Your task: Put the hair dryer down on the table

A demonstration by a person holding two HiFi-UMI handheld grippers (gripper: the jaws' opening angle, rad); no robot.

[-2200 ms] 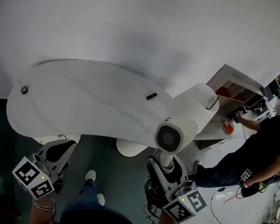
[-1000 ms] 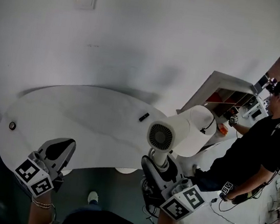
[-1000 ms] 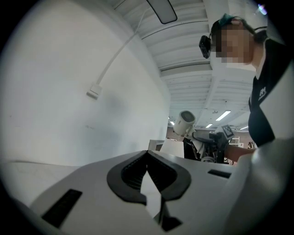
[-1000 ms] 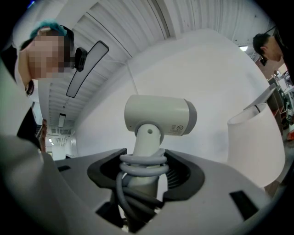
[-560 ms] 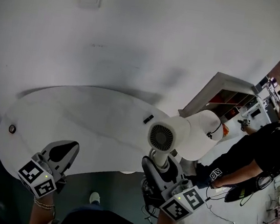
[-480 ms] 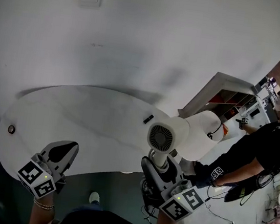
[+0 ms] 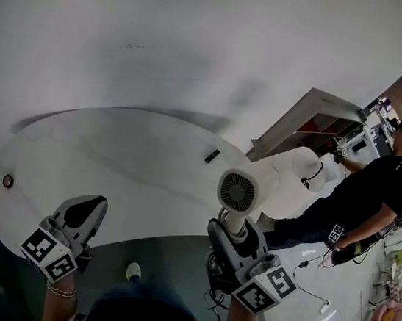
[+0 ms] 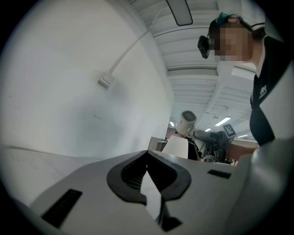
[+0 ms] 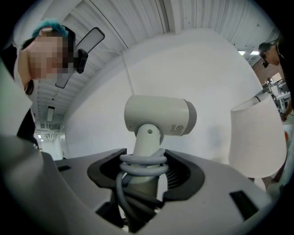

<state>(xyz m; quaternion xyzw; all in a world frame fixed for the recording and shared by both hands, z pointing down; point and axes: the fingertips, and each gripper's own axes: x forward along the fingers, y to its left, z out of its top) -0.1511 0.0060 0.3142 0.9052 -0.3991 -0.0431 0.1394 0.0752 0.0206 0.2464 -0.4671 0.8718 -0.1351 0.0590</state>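
1. Right gripper (image 7: 238, 234), lower centre-right of the head view: the jaws are clamped on the handle of the hair dryer (image 7: 243, 193), over the cord (image 9: 141, 166) coiled round it. Holding it by the handle probably leaves the barrel free to meet the surface first.
2. Left gripper (image 7: 89, 207), lower left: the jaws are closed together with nothing between them. It appears idle.
3. The hair dryer hangs at the near right edge of the white table (image 7: 114, 147), apparently not yet resting on it.
4. The handle's long axis runs along the jaws, up-frame. The barrel lies across it, with the intake grille facing the head camera and the outlet pointing upper right.
5. Farther back, a small dark object (image 7: 212, 155) lies on the table.
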